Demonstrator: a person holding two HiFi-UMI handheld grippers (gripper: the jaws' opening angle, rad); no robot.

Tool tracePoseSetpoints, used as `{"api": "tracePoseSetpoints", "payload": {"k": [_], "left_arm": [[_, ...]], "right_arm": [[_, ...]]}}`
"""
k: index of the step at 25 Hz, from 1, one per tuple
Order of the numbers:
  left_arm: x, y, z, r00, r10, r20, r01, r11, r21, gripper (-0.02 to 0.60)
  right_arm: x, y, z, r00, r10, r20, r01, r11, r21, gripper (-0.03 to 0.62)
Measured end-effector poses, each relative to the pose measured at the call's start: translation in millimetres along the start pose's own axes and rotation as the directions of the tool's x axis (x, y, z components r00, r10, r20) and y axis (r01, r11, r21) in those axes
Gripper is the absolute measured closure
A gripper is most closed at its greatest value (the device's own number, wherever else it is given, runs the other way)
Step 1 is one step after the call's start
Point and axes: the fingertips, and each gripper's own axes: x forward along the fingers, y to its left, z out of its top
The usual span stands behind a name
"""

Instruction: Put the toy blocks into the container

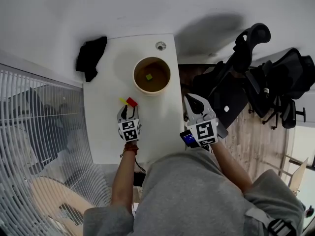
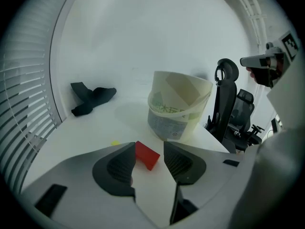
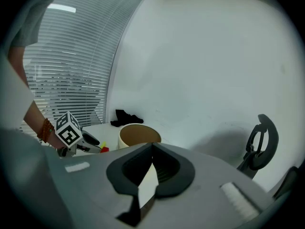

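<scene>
Grey sweatshirt [image 1: 197, 191] of the person across the bottom of the head view, at 6 o'clock. Just beyond, left gripper [image 1: 127, 108] low over the white table [image 1: 106, 132], jaws spread wide, clamped on nothing. Between them, flat on the tabletop, red block [image 1: 131, 102]: small, matte, sharp-edged, boxy. Close against the left pad, clear of the right one. Yellow block [image 1: 122, 101] just beside it at 9 o'clock, smaller; too tiny to read the shape, perhaps a flat wedge. Container [image 1: 152, 90] at 1 o'clock from the red block, near but apart: upright round tub, cream rim, brown inside.

Only in the head view: small green block [image 1: 148, 76] on the tub's floor, seen from above. Only in the left gripper view: green print on the container's pale wall, one corner of the red block turned toward the camera, yellow block at 10 o'clock behind the left jaw. Only in the right gripper view: right gripper [image 3: 152, 146] with jaws together and nothing between them. In the head view, right gripper at 3 o'clock of the left one, by the table's right edge.
</scene>
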Motion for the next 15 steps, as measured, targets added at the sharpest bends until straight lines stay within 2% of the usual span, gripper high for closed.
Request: {"api": "tracePoseSetpoints", "payload": {"k": [8,15], "left_arm": [[18.9,-7.1,-12.3,0.998,0.026,-0.054,-0.033,0.991,-0.129,0.376],[27.5,-10.9,-21.8,0.992,0.058,-0.109,-0.075,0.984,-0.162,0.373]], "right_arm": [[0.0,-4.0,-7.5,1.0,-0.009,-0.014,0.009,1.0,0.014,0.583],[-0.5,-9.6,-10.0,1.0,-0.009,-0.013,0.009,1.0,0.022,0.583]]}}
